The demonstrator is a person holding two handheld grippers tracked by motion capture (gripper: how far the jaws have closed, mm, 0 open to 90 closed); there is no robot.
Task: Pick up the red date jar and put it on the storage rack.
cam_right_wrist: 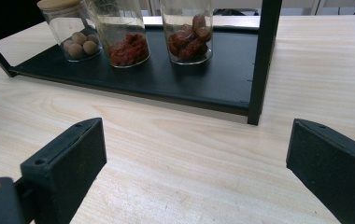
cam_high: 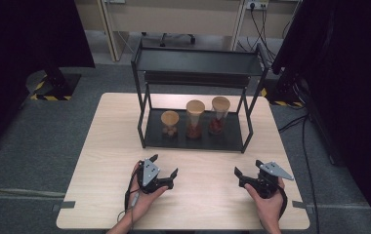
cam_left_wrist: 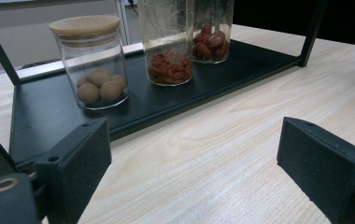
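Pale, matt wood-grain counter (cam_high: 110, 146); matt black metal rack (cam_high: 193, 136); clear glossy glass jars (cam_left_wrist: 91, 65) with smooth wooden lids.

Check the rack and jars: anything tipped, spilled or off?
Nothing stands out. The three jars stand upright in a row on the rack's lower shelf, lids on, contents inside. Left gripper and right gripper are open above the table.

Pale wooden table (cam_high: 110, 146), grey floor (cam_high: 32, 141)

left gripper (cam_high: 166, 166) fingers spread empty, right gripper (cam_high: 246, 167) likewise
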